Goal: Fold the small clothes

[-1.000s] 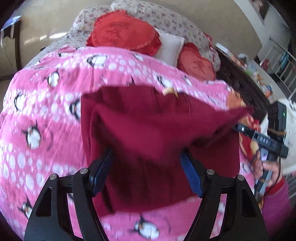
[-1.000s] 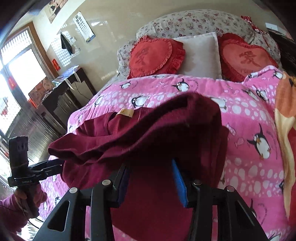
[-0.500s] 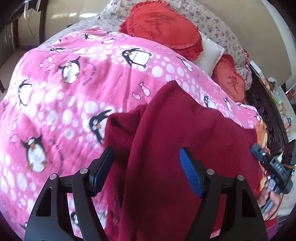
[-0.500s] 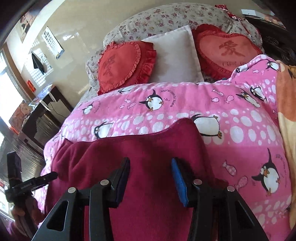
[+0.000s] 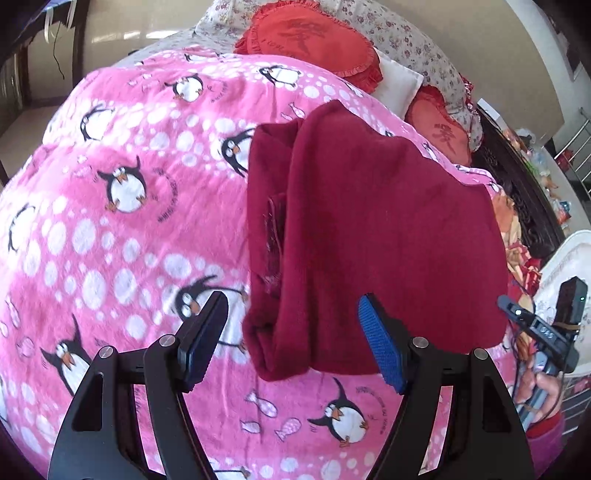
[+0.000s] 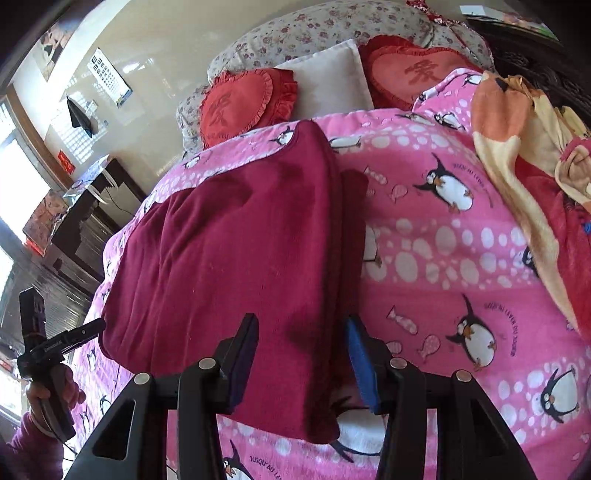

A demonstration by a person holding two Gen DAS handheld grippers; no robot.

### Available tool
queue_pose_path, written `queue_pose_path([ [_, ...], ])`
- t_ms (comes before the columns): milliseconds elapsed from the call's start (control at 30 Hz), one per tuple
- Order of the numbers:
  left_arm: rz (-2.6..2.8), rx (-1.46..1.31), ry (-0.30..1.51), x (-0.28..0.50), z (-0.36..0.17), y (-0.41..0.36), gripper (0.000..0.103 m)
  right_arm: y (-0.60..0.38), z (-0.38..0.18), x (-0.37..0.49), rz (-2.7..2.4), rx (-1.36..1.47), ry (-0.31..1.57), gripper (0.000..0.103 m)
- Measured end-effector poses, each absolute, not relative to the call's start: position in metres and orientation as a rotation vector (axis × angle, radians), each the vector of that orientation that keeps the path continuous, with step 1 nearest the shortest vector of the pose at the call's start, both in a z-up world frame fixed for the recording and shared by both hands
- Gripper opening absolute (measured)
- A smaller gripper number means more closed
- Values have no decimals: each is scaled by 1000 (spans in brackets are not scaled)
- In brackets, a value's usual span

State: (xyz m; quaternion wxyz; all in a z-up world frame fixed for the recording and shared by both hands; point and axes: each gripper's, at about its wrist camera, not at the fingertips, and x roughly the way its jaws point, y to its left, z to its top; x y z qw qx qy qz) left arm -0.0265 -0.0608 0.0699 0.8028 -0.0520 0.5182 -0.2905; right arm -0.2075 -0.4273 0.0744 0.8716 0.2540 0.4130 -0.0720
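On a bed spread with a pink penguin-print blanket (image 5: pixel 122 236), one dark red garment (image 5: pixel 369 236) lies folded into a rough rectangle, its layered fold edges showing along the side nearest the left wrist camera. Two handheld grippers frame it. The left gripper (image 5: pixel 295 339) hovers at the garment's near edge with its jaws spread wide and nothing between them; one black pad sits over the blanket, and the blue pad (image 5: pixel 380 347) overlaps the cloth's lower corner in that view, though contact cannot be confirmed. The right gripper (image 6: pixel 301 360) is likewise parted and holds nothing, its two pads standing either side of the garment's near corner, with the cloth (image 6: pixel 236 266) stretching away between and beyond them.

Each wrist camera also catches the opposite tool in the person's hand: the right one at the far edge of the left view (image 5: pixel 543 332), the left one low at the side of the right view (image 6: pixel 48 350).

At the head of the bed sit two red heart-shaped cushions (image 6: pixel 243 103) (image 6: pixel 417 74), each bearing a character, with one white pillow (image 6: pixel 332 81) between them, all backed by a floral-print bolster (image 6: pixel 317 29). An orange and cream blanket (image 6: pixel 517 147) lies bunched along the blanket's edge on the right gripper's side. Beyond the bed, a dark cabinet (image 6: pixel 92 206) stands by a bright window, and an eye chart (image 6: pixel 110 77) hangs on the cream wall.
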Motion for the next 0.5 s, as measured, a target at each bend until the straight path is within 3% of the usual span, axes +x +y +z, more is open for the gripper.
queue_pose_path([
  [100,-643,-86,1096,-32,69,-63,73,-421,73,-210,-175,485,858,31],
  [133,-654,-72,1097,-31,68,-65,65,-420,74,-211,-176,472,860,27],
  [167,-670,-54,1107,-31,66,-68,48,-420,75,-211,-177,463,863,21],
  [233,-664,-10,1101,-30,64,-72,30,-424,78,-213,-178,460,857,12],
  [267,-674,-10,1087,-30,65,-71,13,-426,81,-214,-170,470,851,9],
  [500,-787,-31,1072,-49,69,-50,8,-413,101,-240,-80,459,825,6],
])
